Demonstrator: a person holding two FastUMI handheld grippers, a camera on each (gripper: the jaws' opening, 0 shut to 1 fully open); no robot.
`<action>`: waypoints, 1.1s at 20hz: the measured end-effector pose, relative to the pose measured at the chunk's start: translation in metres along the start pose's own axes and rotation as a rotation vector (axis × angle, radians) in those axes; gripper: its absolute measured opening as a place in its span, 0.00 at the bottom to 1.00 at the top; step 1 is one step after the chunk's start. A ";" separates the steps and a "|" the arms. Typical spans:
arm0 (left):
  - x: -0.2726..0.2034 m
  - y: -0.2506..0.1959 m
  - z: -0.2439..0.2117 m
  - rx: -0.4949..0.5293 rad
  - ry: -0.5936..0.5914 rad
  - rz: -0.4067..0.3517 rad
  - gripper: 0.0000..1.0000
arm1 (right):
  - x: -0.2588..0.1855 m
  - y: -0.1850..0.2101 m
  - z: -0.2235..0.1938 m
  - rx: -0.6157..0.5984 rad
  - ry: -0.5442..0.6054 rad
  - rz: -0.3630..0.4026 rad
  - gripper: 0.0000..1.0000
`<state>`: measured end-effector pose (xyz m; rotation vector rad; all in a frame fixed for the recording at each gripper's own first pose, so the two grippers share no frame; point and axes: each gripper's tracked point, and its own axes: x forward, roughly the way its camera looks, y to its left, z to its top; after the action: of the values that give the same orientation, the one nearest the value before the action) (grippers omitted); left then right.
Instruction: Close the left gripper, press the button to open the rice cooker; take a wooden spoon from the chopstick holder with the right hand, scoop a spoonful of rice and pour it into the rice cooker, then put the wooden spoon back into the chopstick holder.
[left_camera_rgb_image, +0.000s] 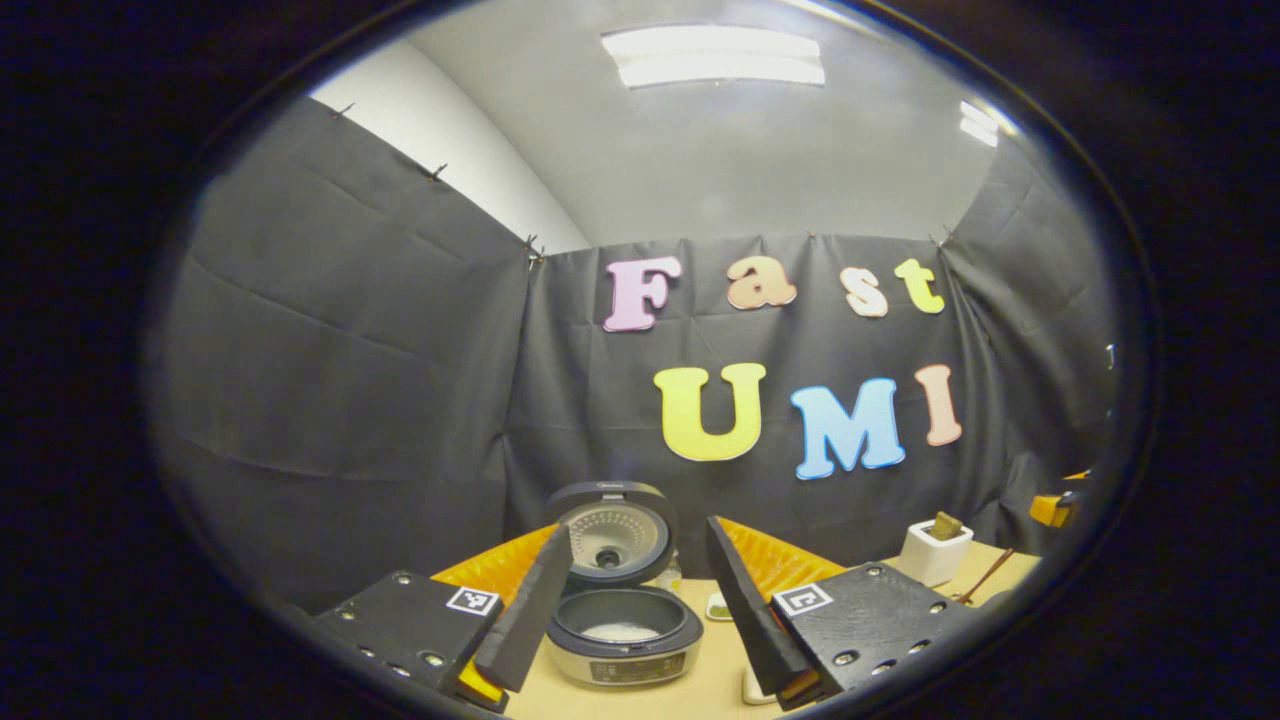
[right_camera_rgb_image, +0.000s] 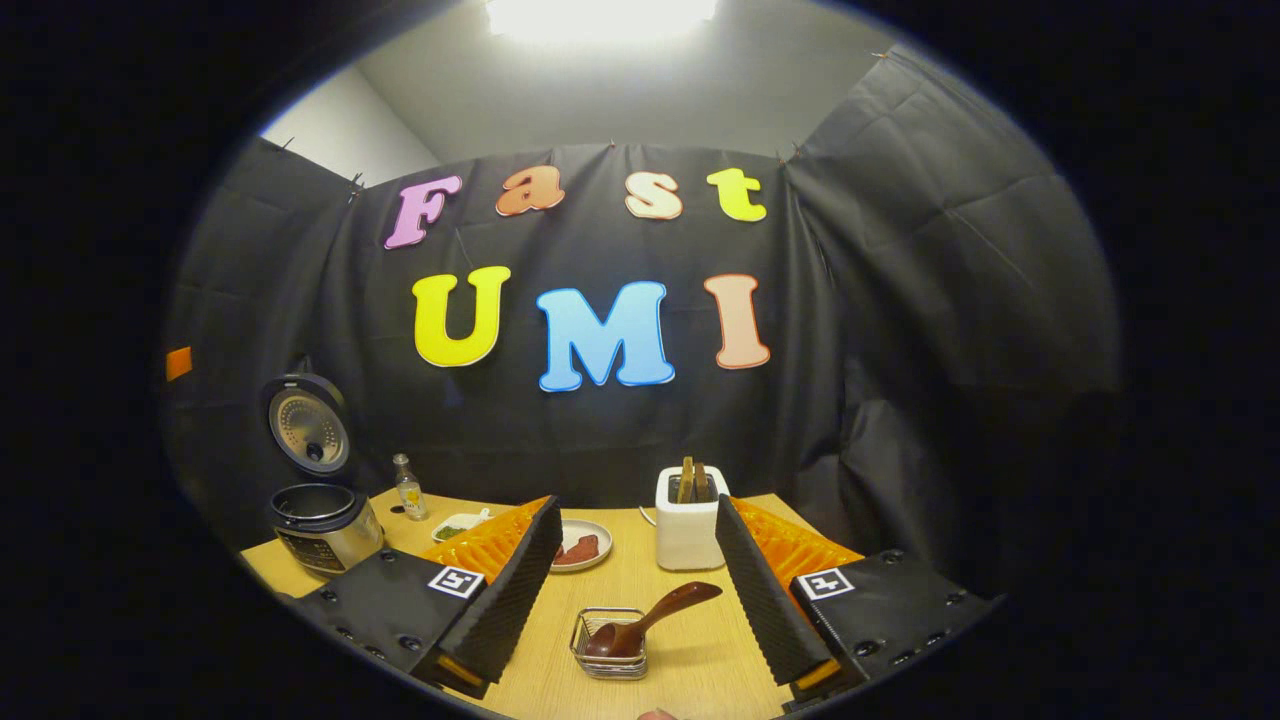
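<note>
The rice cooker stands open just beyond my left gripper, lid upright, something white in the pot's bottom. That gripper is open and holds nothing. In the right gripper view the cooker sits far left. My right gripper is open and holds nothing. Between and below its fingers a dark wooden spoon rests bowl-down in a small wire basket, handle pointing up and right. The white chopstick holder stands behind it with wooden utensils sticking out; it also appears at the right.
On the wooden table a small bottle, a dish with green food and a plate with reddish-brown food stand between the cooker and the holder. Black cloth walls close the back and sides.
</note>
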<state>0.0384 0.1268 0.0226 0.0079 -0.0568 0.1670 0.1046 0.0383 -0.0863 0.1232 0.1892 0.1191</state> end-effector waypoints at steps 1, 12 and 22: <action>-0.008 0.001 -0.003 0.009 0.010 0.005 0.85 | 0.006 -0.003 -0.010 0.019 0.026 -0.003 0.96; -0.034 0.030 -0.005 0.073 0.050 0.077 0.84 | 0.055 -0.030 -0.114 0.146 0.271 -0.075 0.92; -0.042 0.052 -0.013 0.078 0.076 0.117 0.84 | 0.078 -0.018 -0.171 0.302 0.448 -0.069 0.74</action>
<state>-0.0112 0.1708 0.0071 0.0765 0.0248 0.2860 0.1491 0.0493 -0.2693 0.3907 0.6589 0.0470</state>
